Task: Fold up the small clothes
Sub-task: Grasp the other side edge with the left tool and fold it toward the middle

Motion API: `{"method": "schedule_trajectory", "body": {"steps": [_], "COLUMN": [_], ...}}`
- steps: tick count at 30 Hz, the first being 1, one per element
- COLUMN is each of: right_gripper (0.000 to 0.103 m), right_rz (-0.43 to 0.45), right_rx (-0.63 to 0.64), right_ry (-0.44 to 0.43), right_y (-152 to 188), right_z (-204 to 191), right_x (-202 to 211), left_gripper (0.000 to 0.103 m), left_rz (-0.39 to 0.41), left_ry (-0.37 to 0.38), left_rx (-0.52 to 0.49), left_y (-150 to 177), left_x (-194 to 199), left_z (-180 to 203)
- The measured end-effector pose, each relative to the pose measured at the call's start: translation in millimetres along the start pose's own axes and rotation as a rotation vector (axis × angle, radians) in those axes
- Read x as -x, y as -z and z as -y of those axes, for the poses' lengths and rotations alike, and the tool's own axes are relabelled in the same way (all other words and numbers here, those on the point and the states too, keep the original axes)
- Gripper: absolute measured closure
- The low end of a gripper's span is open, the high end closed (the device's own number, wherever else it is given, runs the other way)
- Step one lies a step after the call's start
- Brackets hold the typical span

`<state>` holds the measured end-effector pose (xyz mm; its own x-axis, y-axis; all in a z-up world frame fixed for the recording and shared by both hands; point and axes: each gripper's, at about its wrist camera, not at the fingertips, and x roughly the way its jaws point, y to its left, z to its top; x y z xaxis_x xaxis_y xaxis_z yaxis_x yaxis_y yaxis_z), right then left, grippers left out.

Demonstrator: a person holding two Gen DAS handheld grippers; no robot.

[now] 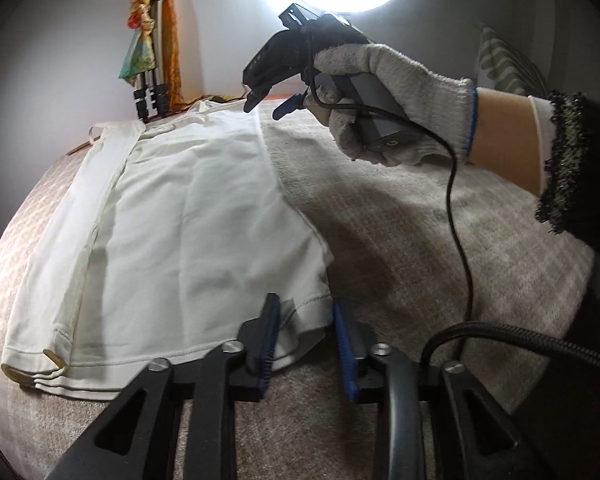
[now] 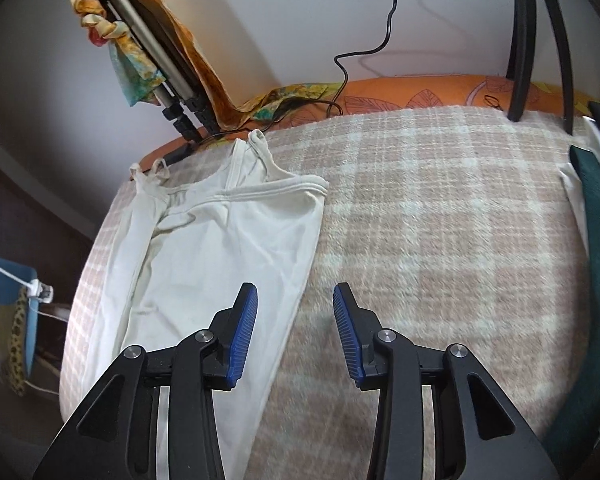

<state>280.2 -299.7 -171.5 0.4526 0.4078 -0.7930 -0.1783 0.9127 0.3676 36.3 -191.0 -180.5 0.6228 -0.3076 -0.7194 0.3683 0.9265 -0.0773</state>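
A white top [image 1: 172,216] lies flat on the plaid blanket [image 2: 440,220] of the bed, toward its left edge. The left hand-held gripper [image 1: 306,340] has its jaws spread around the top's near hem corner. The right hand-held gripper [image 2: 294,332], spread and empty, hovers over the top's right edge.

no readable text, perhaps lost in blur
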Motion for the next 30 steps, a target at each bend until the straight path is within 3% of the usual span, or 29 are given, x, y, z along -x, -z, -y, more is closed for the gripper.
{"method": "schedule_trajectory", "body": {"steps": [3,11,14,19,30], "right_gripper": [0.065,0.066,0.096,0.099,0.1], "right_rz": [-0.002,0.01,-0.003,0.012,0.038], "right_rx": [-0.018,-0.046,-0.043,0.004,0.062], "right_ry": [0.013,0.061,0.06,0.086,0.087], "right_y": [-10,-31,-36,-42,-62], "right_z": [0,2,-1,-16,-72], "right_x": [-12,-33,-36,-30,-24], "left_gripper": [0.097,0.099,0.099,0.099,0.099], "left_rz": [-0.002,0.021,0.042,0.053,0.099], "left_ry": [0.017,0.073,0.088,0.108,0.069], "left_rx": [0.049,0.153,0.185,0.242,0.343], "left_y": [-2,-8,-8,-8,-3], "left_x": [2,10,17,23,45], "left_z": [-8,-21,-23,-32,-62]}}
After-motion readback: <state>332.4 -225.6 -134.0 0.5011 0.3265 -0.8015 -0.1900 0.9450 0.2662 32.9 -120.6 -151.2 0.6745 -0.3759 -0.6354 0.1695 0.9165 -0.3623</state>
